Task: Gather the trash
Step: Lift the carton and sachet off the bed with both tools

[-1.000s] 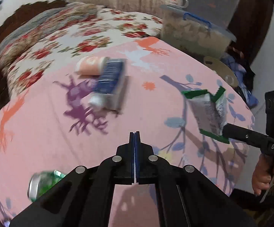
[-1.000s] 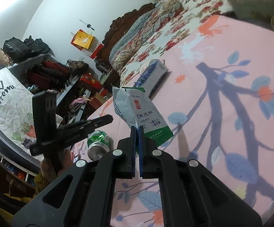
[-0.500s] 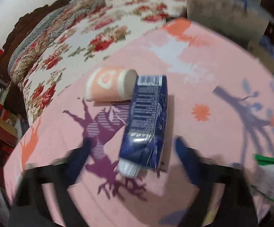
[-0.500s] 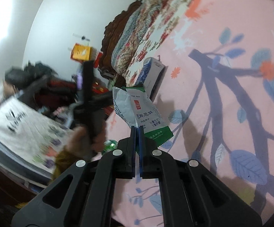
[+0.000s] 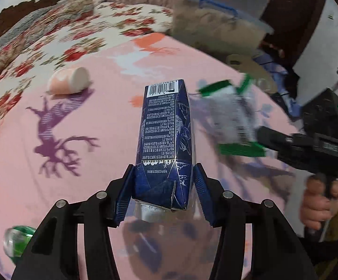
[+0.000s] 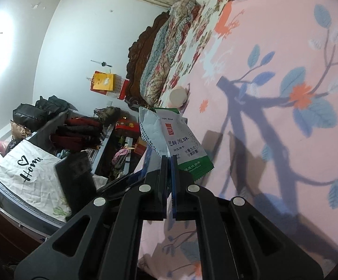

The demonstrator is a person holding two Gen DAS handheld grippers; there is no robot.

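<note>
A pink bedspread (image 5: 94,154) printed with trees and leaves covers the bed and carries the trash. The largest piece is a dark blue drink carton (image 5: 165,140), a tall box with white small print, a barcode at its far end and a folded gable with a silvery cap at its near end. It lies lengthwise, pointing away, its near end between the two fingers of the left gripper (image 5: 163,186). The jaws have just been closing from a wider spread; the ribbed blue pads flank the carton's sides, but whether they press on it I cannot tell.

To the right, a white snack wrapper (image 6: 180,140) with green sawtooth ends and a red logo hangs above the bedspread, pinched at its lower edge in the clamped right gripper (image 6: 169,161).

A peach paper cup (image 5: 68,81) lies on its side far left. A green can (image 5: 17,242) sits at the near left edge.
</note>
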